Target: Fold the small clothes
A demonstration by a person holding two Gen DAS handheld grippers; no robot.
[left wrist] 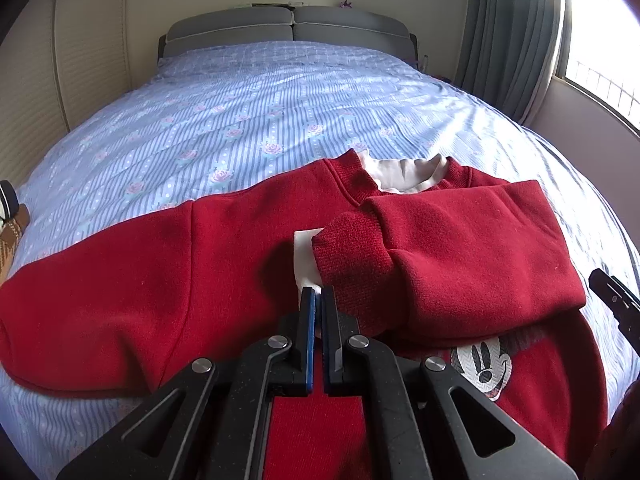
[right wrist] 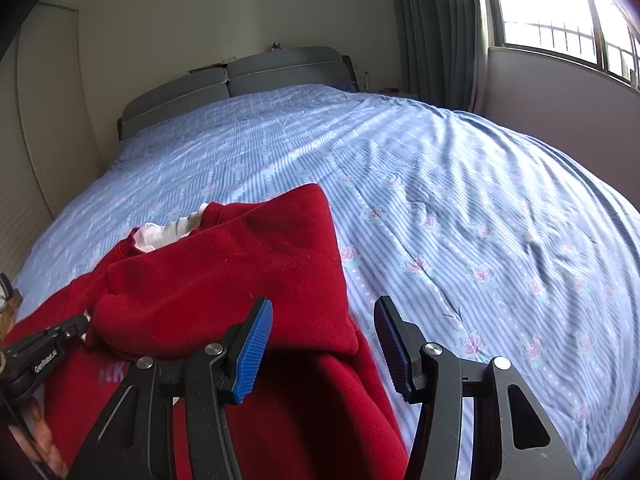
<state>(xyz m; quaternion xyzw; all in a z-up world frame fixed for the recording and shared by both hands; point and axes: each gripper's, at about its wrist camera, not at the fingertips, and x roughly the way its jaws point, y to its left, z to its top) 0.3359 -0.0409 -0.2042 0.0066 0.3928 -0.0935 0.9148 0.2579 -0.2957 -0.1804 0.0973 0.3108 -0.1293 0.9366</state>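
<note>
A red sweatshirt [left wrist: 224, 264] lies flat on the bed, its white collar [left wrist: 408, 174] toward the headboard and a cartoon mouse print [left wrist: 482, 368] on its chest. One sleeve [left wrist: 460, 248] is folded across the chest, and a white inner cuff [left wrist: 305, 254] pokes out of its red cuff. My left gripper [left wrist: 318, 292] is shut on the near end of that white cuff. The other sleeve stretches out to the left. In the right wrist view my right gripper [right wrist: 324, 304] stands open over the sweatshirt's [right wrist: 224, 280] right edge, with nothing pinched. The left gripper [right wrist: 60, 332] shows at that view's left side.
A blue striped sheet with pink roses covers the bed [right wrist: 460, 220], which runs to a grey headboard [left wrist: 288, 26]. A brown plaid item [left wrist: 10, 236] lies at the bed's left edge. Pale wardrobe doors [left wrist: 88, 40] stand on the left; curtains [right wrist: 436, 28] and a window [right wrist: 560, 4] are on the right.
</note>
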